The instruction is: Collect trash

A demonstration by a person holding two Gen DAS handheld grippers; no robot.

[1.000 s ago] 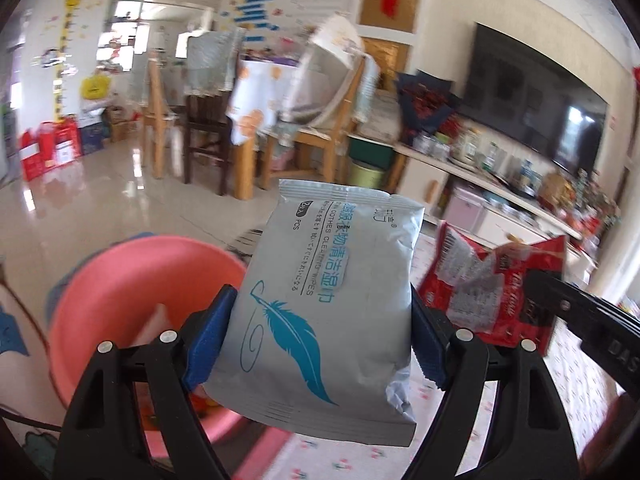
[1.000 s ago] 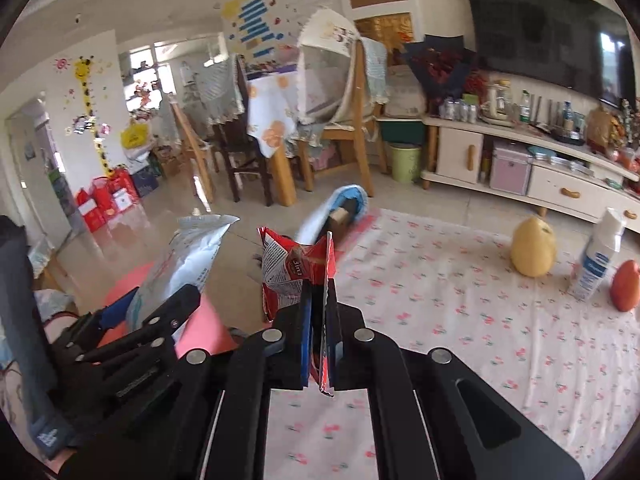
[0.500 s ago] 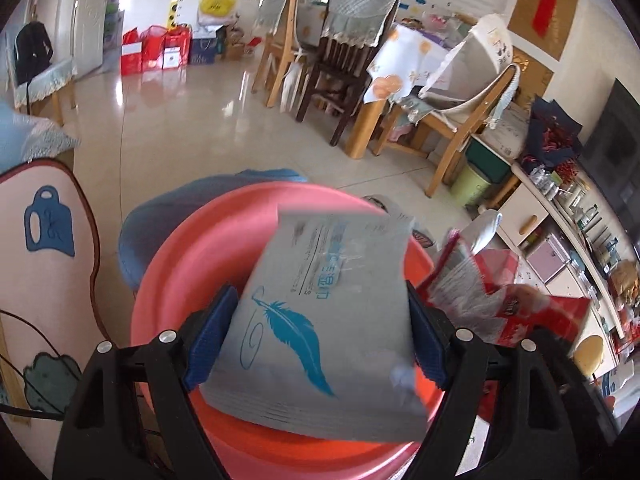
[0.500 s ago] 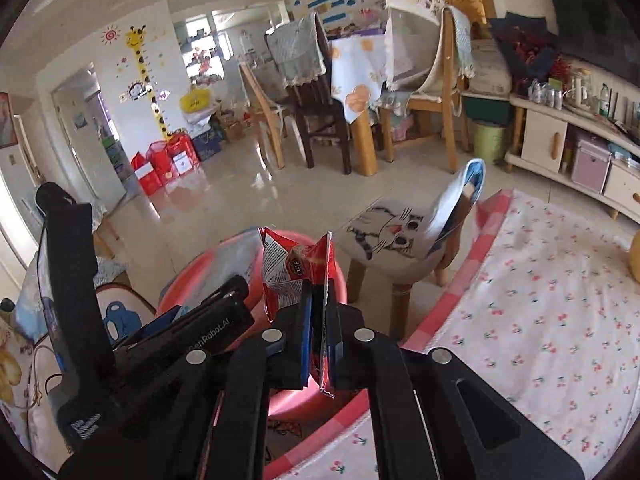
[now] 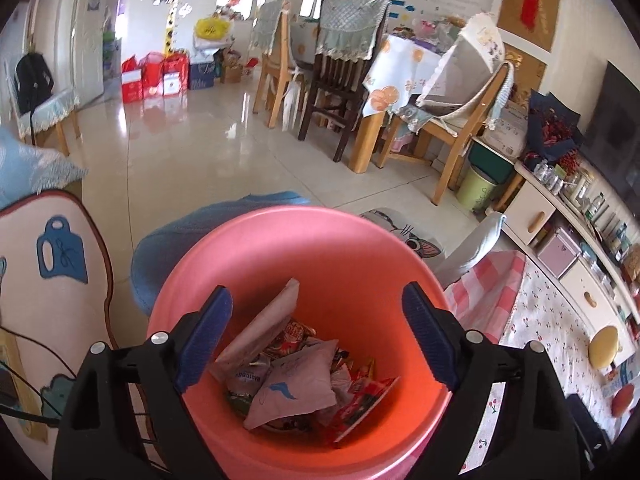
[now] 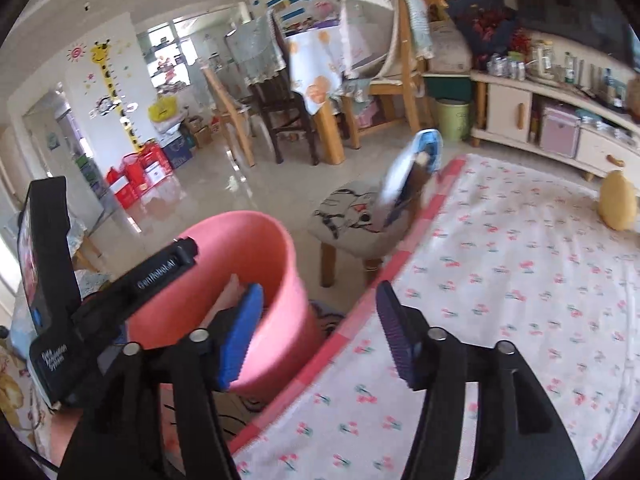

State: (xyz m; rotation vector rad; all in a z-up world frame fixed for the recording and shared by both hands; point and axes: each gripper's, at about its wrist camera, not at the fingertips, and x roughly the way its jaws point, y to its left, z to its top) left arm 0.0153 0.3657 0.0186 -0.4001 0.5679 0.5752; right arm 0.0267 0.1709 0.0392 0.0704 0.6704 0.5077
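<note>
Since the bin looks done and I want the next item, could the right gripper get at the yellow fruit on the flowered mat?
Probably yes. The right gripper is empty, its jaws opening, and the flowered mat lies bare between it and the yellow fruit at the far right. The pink bin sits off to the left.

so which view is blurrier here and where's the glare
The right wrist view is softer: the small stool and the blue gripper pads smear with motion. The left wrist view is sharp, down to the wrappers in the pink bin. Glare: window light mirrors off the tile floor in both views; both bend straight lines at the edges.
</note>
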